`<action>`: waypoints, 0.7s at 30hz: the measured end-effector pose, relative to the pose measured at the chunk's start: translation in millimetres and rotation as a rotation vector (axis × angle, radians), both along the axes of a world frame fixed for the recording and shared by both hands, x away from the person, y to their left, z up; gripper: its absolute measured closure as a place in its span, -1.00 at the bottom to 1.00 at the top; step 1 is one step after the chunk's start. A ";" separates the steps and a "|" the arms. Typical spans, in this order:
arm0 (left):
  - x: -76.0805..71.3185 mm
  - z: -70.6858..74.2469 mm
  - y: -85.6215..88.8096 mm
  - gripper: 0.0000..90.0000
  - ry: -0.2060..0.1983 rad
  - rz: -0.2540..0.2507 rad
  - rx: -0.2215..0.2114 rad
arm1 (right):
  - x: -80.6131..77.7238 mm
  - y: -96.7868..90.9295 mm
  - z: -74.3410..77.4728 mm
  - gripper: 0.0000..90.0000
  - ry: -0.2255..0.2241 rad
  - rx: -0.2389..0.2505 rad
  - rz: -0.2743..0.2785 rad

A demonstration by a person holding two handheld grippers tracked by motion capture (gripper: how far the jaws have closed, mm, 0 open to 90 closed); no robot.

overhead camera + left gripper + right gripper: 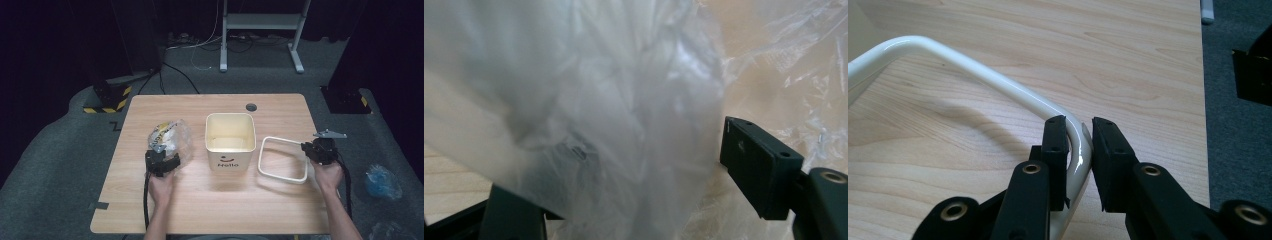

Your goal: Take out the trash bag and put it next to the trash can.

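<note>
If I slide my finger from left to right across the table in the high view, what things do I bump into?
Left gripper at the crinkly clear plastic bag → cream bin with "Hello" on it → white square ring → right gripper, clamped on the ring's right corner.

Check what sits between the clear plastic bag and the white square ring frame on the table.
High view: the cream square plastic bin stands between the clear crumpled plastic bag and the white square ring frame.
</note>
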State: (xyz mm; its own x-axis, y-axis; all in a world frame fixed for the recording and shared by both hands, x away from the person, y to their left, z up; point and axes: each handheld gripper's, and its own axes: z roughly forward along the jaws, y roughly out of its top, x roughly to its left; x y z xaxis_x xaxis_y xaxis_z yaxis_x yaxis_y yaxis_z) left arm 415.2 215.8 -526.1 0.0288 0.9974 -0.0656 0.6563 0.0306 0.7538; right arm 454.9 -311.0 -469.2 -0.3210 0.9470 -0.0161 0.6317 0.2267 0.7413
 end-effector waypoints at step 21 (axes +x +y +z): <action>0.5 -0.2 -1.1 -0.33 -0.003 0.004 0.000 | -1.9 -6.8 25.5 0.72 -0.018 0.010 0.012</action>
